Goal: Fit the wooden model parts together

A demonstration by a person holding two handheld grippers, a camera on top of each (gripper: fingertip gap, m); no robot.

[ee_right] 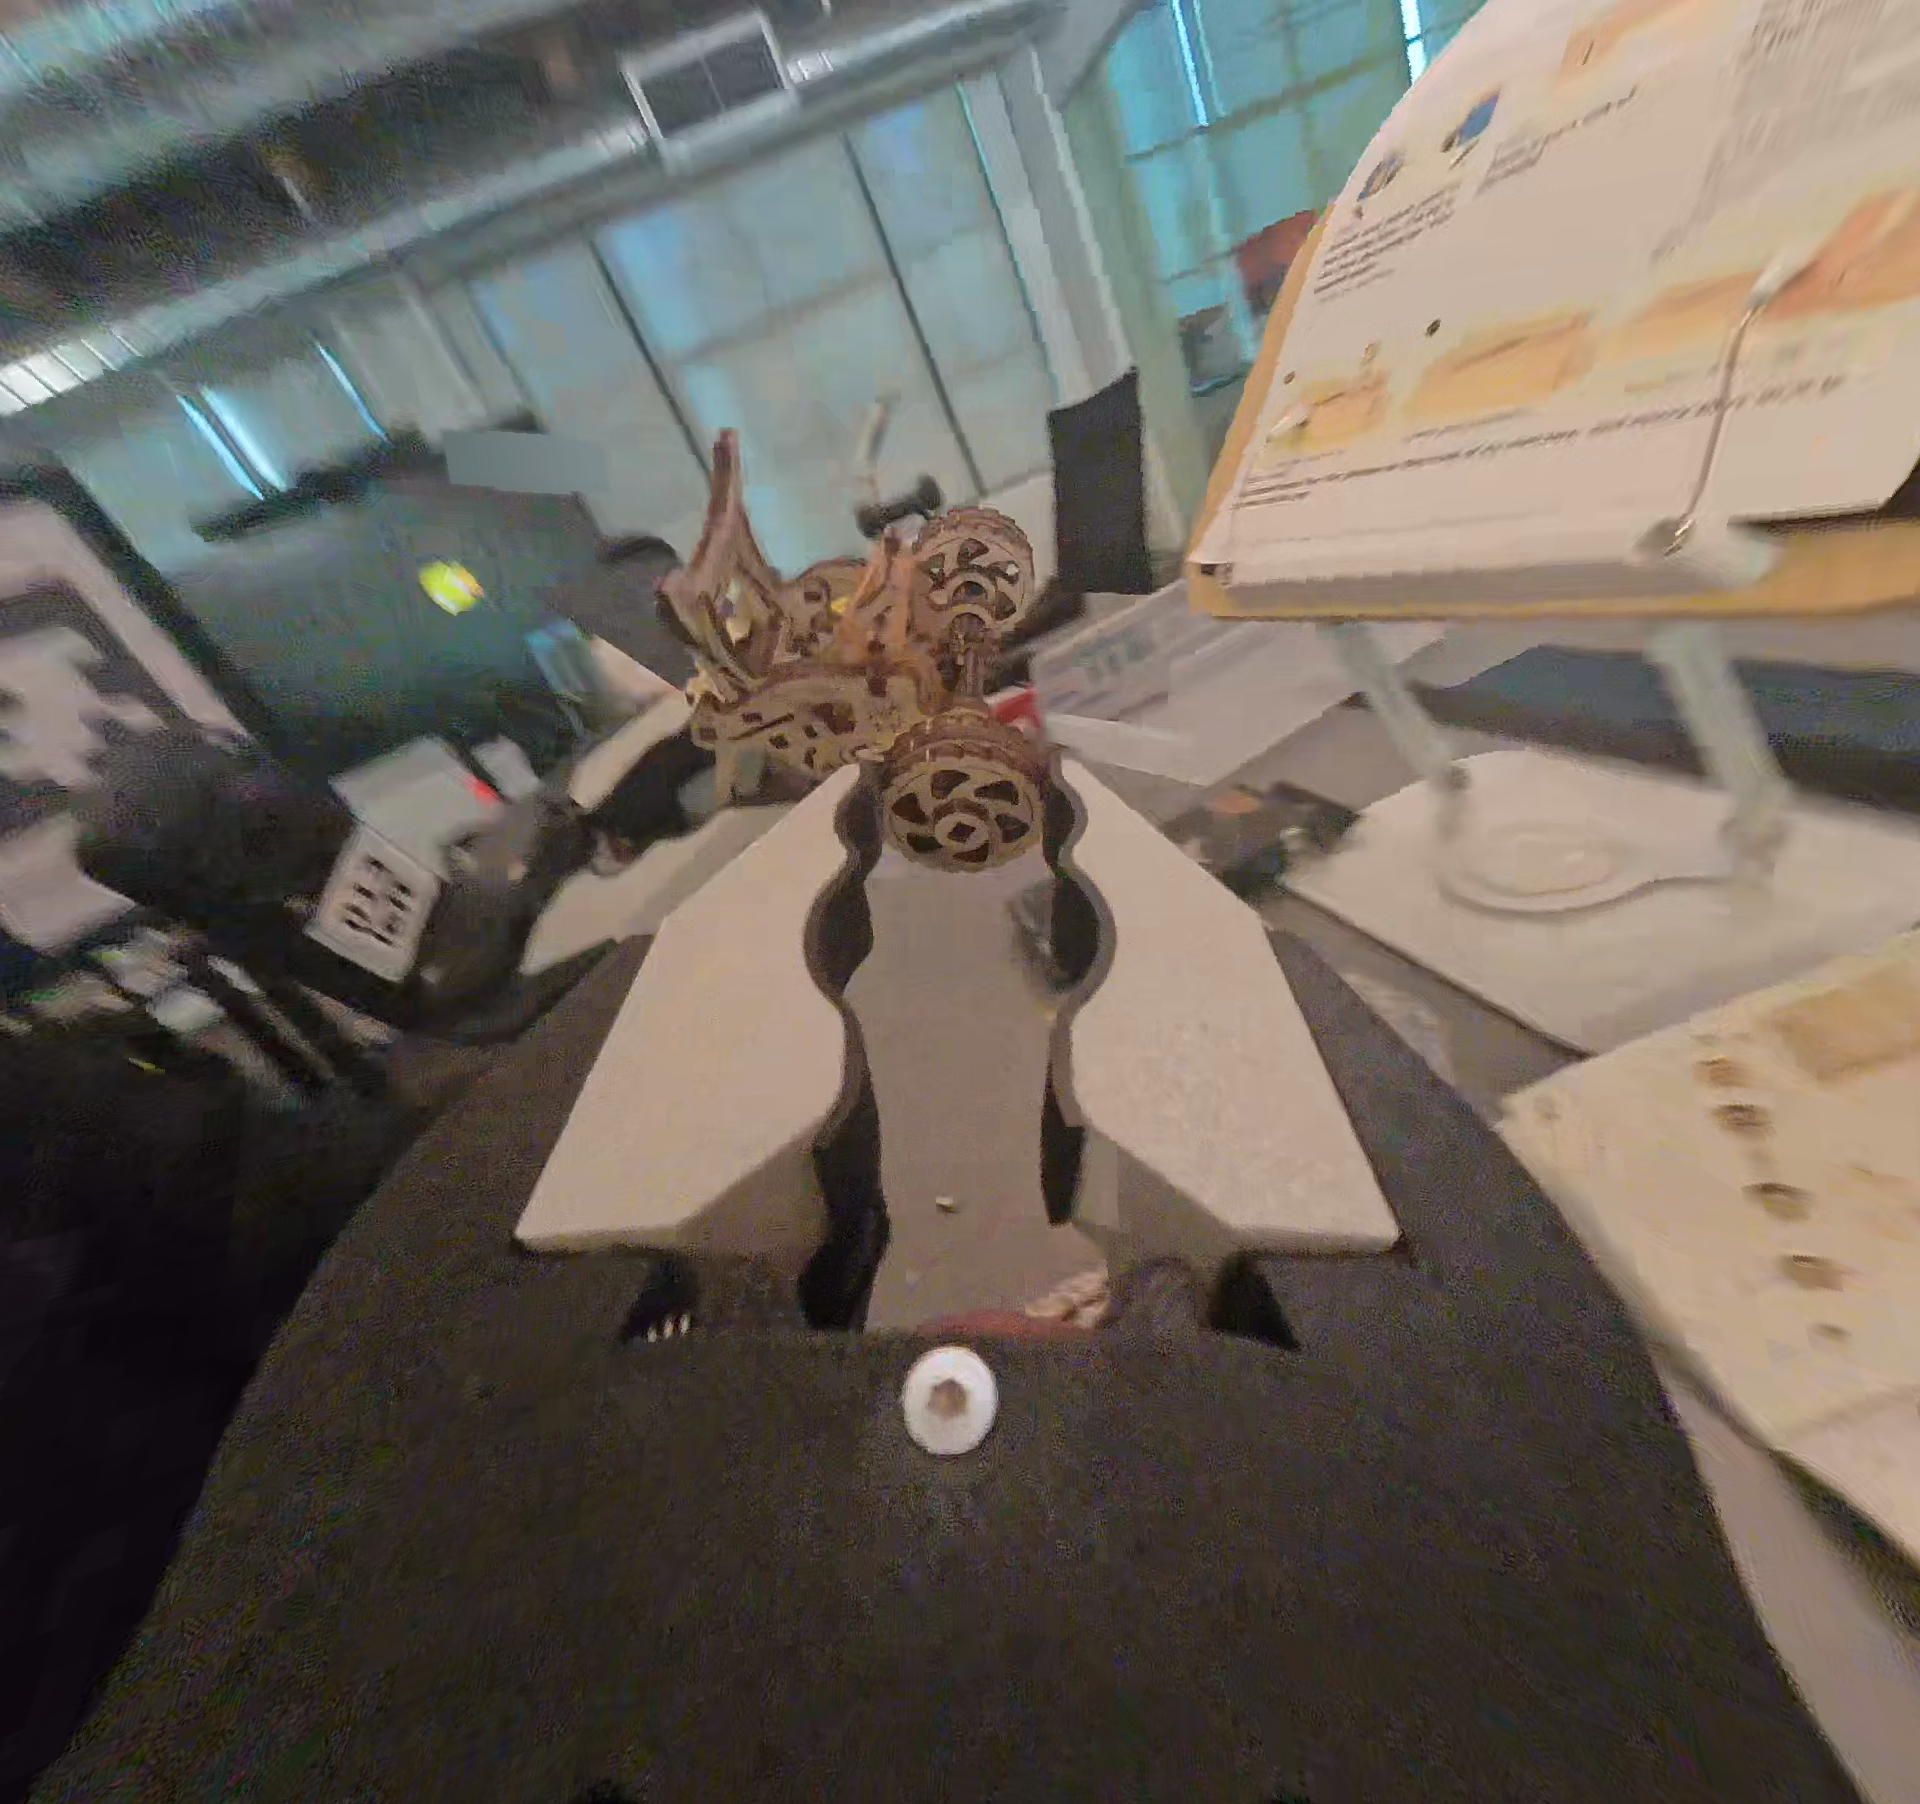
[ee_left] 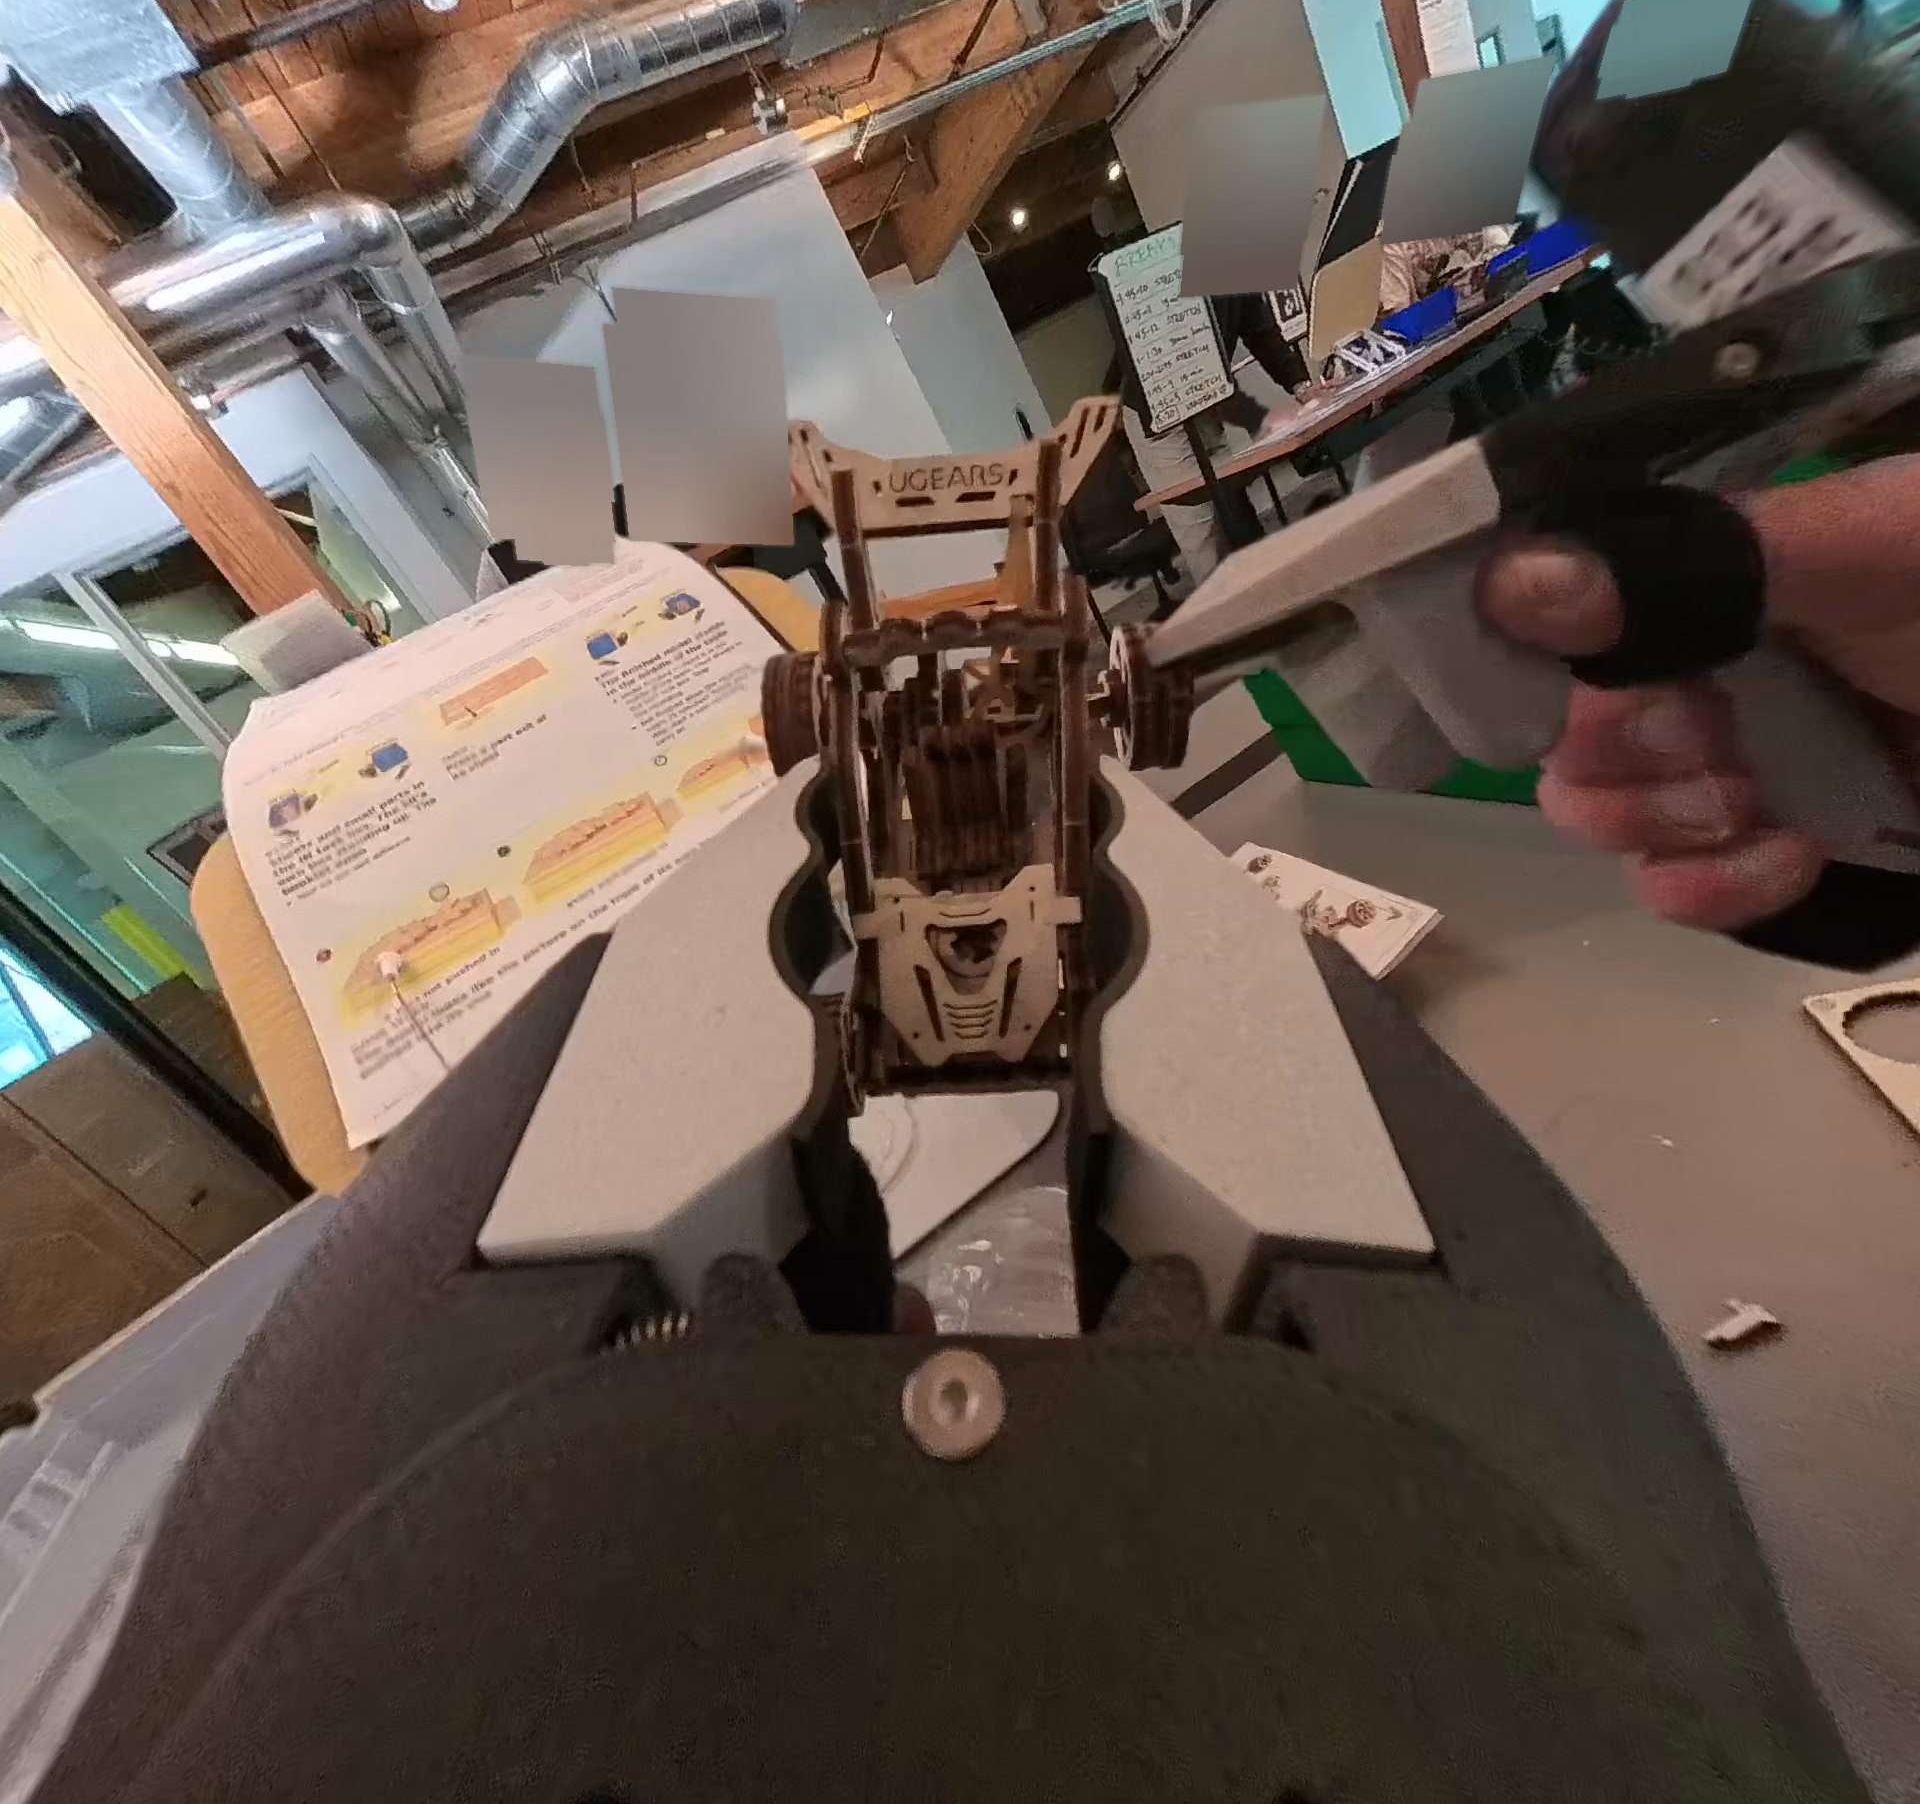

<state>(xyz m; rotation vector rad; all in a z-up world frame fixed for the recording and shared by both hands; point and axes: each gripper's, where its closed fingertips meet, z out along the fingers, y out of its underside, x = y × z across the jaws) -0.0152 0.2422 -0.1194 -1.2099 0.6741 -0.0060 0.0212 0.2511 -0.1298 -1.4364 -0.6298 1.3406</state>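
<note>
Two close wrist views along their tongs, from crossing sides, sharing the wooden model (ee_left: 961,819).

Each tool (ee_left: 961,923) has grey fingers, black body, silver screw (ee_left: 952,1405)

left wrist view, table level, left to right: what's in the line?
Instruction sheet → wooden model gripped in the left tool → wheel pinched by the right tool → hand.

An instruction booklet (ee_left: 488,819) rests open on a stand (ee_right: 1538,850).
</note>
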